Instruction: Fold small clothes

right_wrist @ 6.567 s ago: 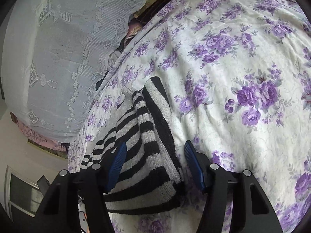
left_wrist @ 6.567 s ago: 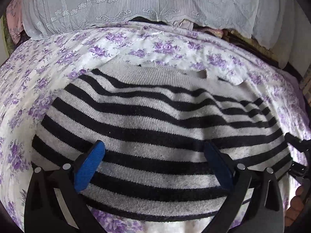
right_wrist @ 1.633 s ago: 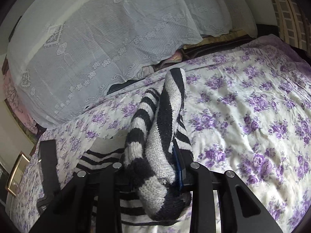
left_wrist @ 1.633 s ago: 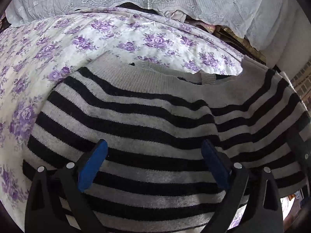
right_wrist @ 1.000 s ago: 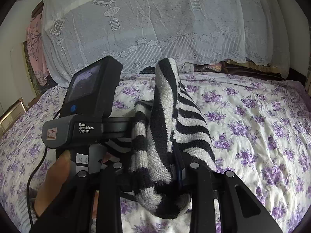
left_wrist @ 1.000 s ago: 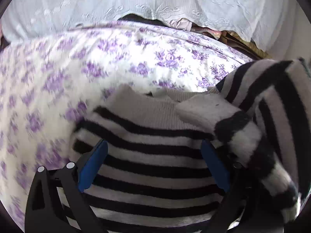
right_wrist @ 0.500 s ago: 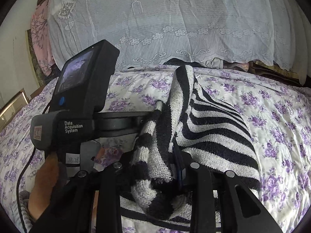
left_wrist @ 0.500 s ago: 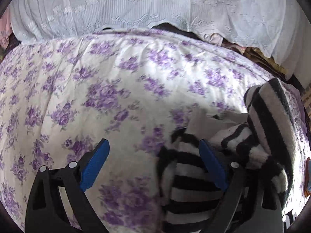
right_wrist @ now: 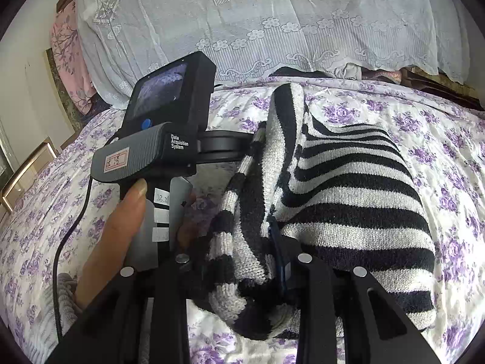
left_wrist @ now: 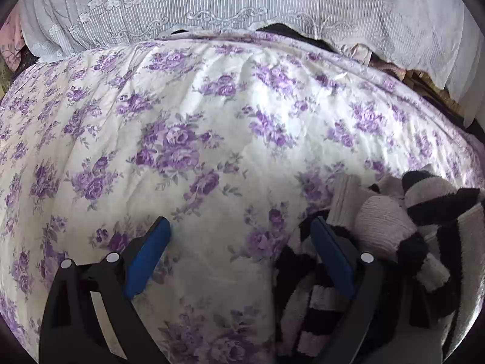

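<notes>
The black-and-grey striped sweater (right_wrist: 348,200) lies doubled over on the floral bedspread (right_wrist: 430,139). My right gripper (right_wrist: 248,248) is shut on a bunched edge of it, and the knit hides most of both blue pads. In the left wrist view, the sweater (left_wrist: 394,236) is heaped at the lower right, against the outside of the right finger. My left gripper (left_wrist: 239,242) is open over bare bedspread (left_wrist: 194,139), with nothing between its blue pads (left_wrist: 148,254). A hand (right_wrist: 115,227) holds the left gripper's handle and screen unit (right_wrist: 163,139) just left of the raised fold.
A white lace cover (left_wrist: 242,3) hangs over a pile along the far edge of the bed. Pink fabric (right_wrist: 66,48) hangs at the far left beside a wall. A black cable (right_wrist: 60,248) trails from the left handle across the bedspread.
The right gripper has carried the gripped sweater edge over and down, so the fold now lies flatter. The left gripper has slid left off the sweater onto bare bedspread.
</notes>
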Available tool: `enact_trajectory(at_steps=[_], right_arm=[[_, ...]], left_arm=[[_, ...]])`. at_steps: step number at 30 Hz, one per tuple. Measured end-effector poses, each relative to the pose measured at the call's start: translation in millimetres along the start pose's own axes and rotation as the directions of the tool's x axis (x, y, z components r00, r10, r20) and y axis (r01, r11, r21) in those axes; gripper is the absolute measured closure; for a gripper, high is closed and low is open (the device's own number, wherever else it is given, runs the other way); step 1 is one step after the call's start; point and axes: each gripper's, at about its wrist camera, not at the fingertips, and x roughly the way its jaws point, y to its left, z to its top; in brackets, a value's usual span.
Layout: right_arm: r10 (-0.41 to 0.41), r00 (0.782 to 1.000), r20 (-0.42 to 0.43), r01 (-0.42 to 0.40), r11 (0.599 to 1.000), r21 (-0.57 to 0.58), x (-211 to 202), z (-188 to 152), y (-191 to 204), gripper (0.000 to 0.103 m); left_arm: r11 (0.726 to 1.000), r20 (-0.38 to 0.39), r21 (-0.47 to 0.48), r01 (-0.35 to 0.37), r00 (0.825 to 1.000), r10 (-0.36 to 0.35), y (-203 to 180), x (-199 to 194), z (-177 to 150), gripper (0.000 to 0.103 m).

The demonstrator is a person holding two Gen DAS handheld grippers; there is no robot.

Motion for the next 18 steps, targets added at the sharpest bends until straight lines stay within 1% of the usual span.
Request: enact_trajectory(at_steps=[2, 3, 4, 5, 6, 7, 8, 10, 12, 13, 14, 16, 18], right_arm=[[0.000, 1.000, 0.013, 0.000, 1.000, 0.012, 2.6, 6.6, 4.1, 0.071], [0.005, 1.000, 0.004, -0.005, 1.000, 0.022, 7.0, 10.2, 6.2, 0.067], [0.017, 1.000, -0.021, -0.016, 0.999, 0.030, 15.0, 12.8, 8.5, 0.062], [0.035, 0.997, -0.071, -0.033, 0.999, 0.031, 29.5, 12.8, 11.8, 0.063], [0.060, 0.994, -0.093, -0.054, 0.997, 0.060, 40.6, 11.8, 9.9, 0.058], [0.070, 0.992, -0.101, -0.063, 0.995, 0.072, 48.8, 10.8, 9.7, 0.054], [0.048, 0.994, -0.094, -0.045, 0.998, 0.035, 52.4, 10.0, 16.0, 0.052], [0.018, 0.996, -0.085, -0.020, 0.999, -0.031, 52.1, 7.5, 26.8, 0.043], [0.028, 0.995, -0.094, -0.034, 0.998, -0.058, 51.0, 5.5, 28.3, 0.042], [0.032, 0.995, -0.095, -0.039, 0.997, -0.074, 48.2, 4.5, 28.6, 0.042], [0.044, 0.995, -0.091, -0.052, 0.996, -0.078, 42.9, 5.2, 26.3, 0.043], [0.102, 0.993, -0.066, -0.106, 0.992, -0.065, 23.9, 6.9, 17.9, 0.043], [0.146, 0.989, -0.029, -0.147, 0.986, -0.072, 1.7, 8.2, 9.8, 0.043]], left_arm=[[0.999, 0.069, -0.045, 0.029, 0.997, -0.026, 8.7, -15.3, 5.5, 0.012], [0.995, 0.107, -0.080, 0.052, 0.993, -0.044, 17.2, -24.6, 7.4, 0.011], [0.991, 0.129, -0.110, 0.073, 0.990, -0.058, 25.1, -30.6, 9.7, 0.011], [0.985, 0.144, -0.146, 0.091, 0.987, -0.070, 36.3, -35.3, 11.5, 0.009], [0.984, 0.153, -0.169, 0.063, 0.988, -0.037, 45.7, -36.6, 12.4, 0.008], [0.981, 0.134, -0.193, -0.021, 0.990, 0.047, 54.6, -33.3, 12.1, 0.007], [0.977, 0.099, -0.201, -0.069, 0.991, 0.091, 59.6, -27.7, 12.2, 0.007], [0.982, 0.040, -0.161, -0.095, 0.994, 0.103, 61.7, -17.4, 12.4, 0.007], [0.982, 0.040, -0.116, -0.148, 0.987, 0.153, 57.7, -19.5, 13.7, 0.007], [0.983, 0.052, -0.099, -0.156, 0.986, 0.161, 55.8, -23.8, 14.8, 0.007], [0.985, 0.063, -0.086, -0.147, 0.986, 0.152, 54.5, -29.2, 15.8, 0.007], [0.991, 0.078, -0.075, -0.114, 0.990, 0.120, 53.6, -42.2, 18.1, 0.007], [0.996, 0.103, -0.068, -0.061, 0.992, 0.068, 50.0, -61.0, 19.8, 0.007]])
